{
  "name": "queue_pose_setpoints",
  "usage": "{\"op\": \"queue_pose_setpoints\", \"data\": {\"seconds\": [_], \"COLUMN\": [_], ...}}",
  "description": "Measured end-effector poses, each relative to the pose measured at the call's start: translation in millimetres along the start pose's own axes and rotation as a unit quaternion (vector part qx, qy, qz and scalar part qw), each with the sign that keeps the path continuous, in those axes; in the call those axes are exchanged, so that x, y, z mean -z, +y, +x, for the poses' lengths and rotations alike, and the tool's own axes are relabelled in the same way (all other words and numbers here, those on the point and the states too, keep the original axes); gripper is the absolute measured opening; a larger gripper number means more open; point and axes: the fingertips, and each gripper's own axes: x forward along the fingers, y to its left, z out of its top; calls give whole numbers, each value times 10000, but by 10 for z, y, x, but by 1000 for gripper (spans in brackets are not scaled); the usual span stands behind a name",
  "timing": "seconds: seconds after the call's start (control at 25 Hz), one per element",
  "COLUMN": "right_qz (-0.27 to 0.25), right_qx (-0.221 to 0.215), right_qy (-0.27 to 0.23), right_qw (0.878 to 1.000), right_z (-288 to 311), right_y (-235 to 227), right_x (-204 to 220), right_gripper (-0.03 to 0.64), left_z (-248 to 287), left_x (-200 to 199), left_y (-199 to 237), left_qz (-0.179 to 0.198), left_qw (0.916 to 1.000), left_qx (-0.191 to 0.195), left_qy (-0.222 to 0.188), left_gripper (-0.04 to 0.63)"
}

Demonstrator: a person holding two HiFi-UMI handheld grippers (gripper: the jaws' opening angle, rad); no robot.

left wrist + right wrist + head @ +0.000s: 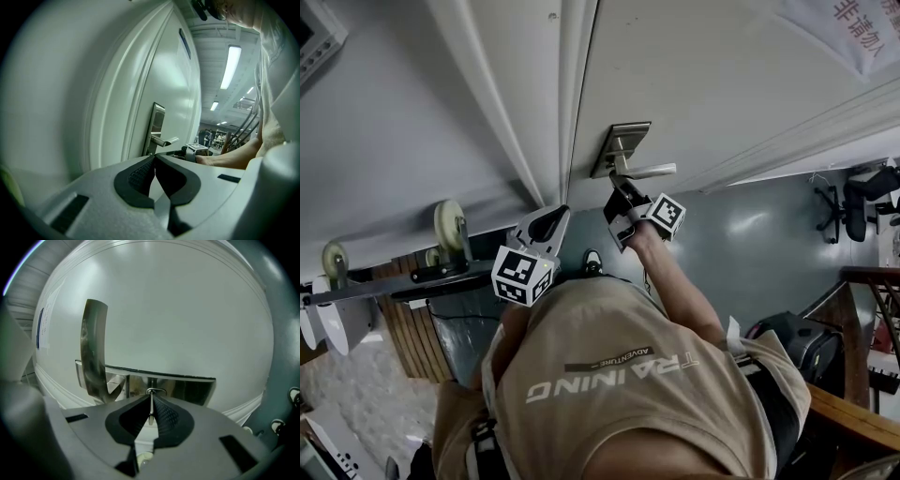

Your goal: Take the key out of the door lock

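Observation:
A metal lock plate (617,147) with a lever handle (650,172) sits on the white door (722,84). My right gripper (617,194) is pressed up to the plate just below the handle. In the right gripper view its pads are shut on the thin key (150,405), seen edge-on, with the key's tip end at the lock plate (187,388) beside the handle (93,352). My left gripper (554,215) hovers by the door frame, left of the lock. Its jaws (154,161) are shut with nothing between them. The left gripper view also shows the lock plate (157,123).
The door frame (546,112) runs left of the lock. The person's arm (680,281) and tan shirt (619,384) fill the lower middle. A rack with white wheels (448,225) stands at left, an office chair (862,192) at far right on the dark floor (750,253).

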Motion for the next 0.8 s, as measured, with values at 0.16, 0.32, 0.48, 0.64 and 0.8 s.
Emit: {"op": "queue_pose_setpoints", "data": {"seconds": [0.16,0.32,0.48,0.64,0.8], "right_qz": [-11,-24,-39,-57,-59], "right_qx": [26,37,28,52,53], "right_qy": [5,17,19,-3,-19], "right_qw": [10000,10000,10000,10000,10000], "right_z": [-2,-2,-1,-6,-9], "right_y": [0,-2,2,5,8], "right_x": [0,1,1,-1,1], "right_gripper": [28,28,28,28,28], "left_z": [0,-1,-1,-2,-9], "left_x": [0,2,5,-9,8], "left_y": [0,-10,-10,-2,16], "left_qz": [0,-7,-10,-4,-9], "left_qw": [10000,10000,10000,10000,10000], "left_qx": [-8,3,8,2,-32], "left_qy": [-1,-2,-3,-14,7], "left_gripper": [9,9,9,9,9]}}
